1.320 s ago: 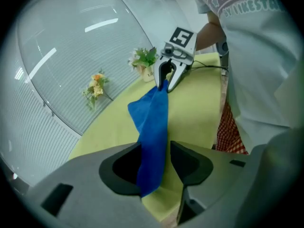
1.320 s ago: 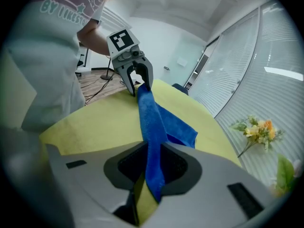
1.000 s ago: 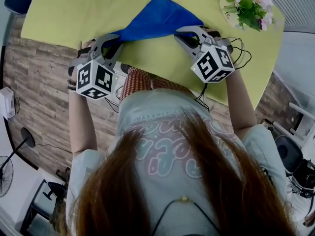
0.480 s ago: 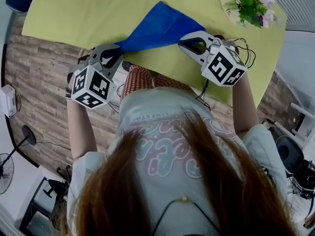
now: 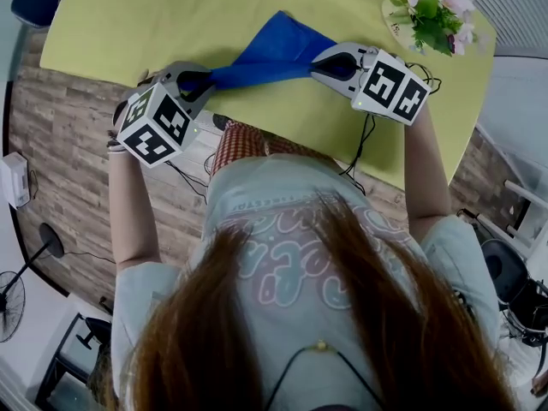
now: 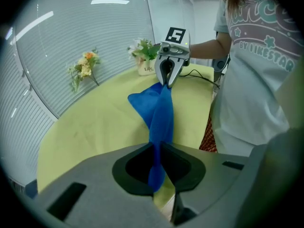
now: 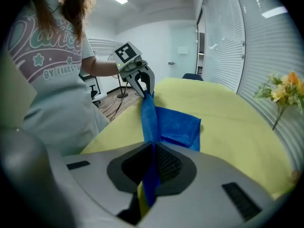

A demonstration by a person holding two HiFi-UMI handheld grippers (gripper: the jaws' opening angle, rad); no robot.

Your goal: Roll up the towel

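Blue towel: far part bunched on yellow worktop, near edge taut between left tongs and right tongs. Each tongs clamped on one towel end.

Step, as judged: edge gathered, roll barely begun.

Next move calls for both tongs turning together under even tension.

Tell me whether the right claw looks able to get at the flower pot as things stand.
Probably not without letting go: the right claw is shut on the blue towel, stretched to the left claw. The flower pot stands close by, bare table between.
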